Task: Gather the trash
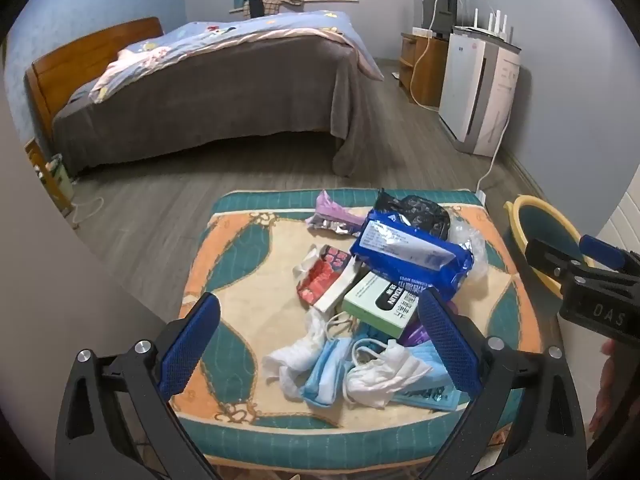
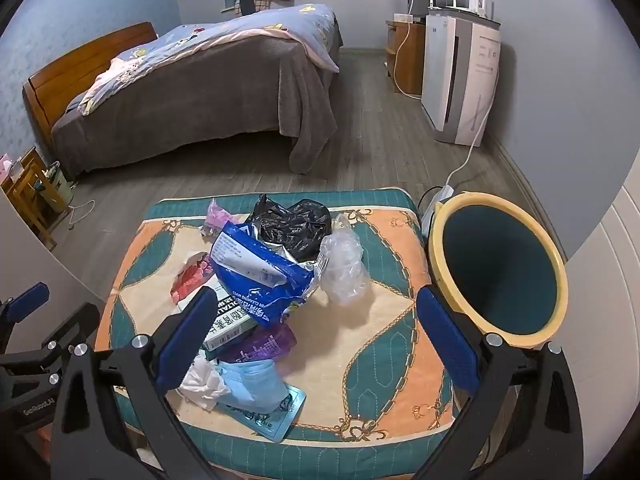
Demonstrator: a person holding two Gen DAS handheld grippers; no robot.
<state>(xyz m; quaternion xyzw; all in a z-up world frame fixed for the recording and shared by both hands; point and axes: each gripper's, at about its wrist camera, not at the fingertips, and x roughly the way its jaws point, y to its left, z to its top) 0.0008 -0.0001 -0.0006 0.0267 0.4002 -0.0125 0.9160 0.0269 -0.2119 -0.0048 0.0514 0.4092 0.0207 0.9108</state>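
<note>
Trash pile (image 2: 260,280) on the cushion (image 2: 384,320) — bin (image 2: 440,272) just right.

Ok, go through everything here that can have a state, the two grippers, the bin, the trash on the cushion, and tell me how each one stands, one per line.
left gripper: open, holding nothing, above the masks
right gripper: open, holding nothing
bin: looks empty as far as visible, beside the cushion
blue wipes pack: torn open, atop the pile
green box: lying flat, partly under the wipes pack
black bag: crumpled
clear bag: crumpled
face masks: loose, heaped
</note>
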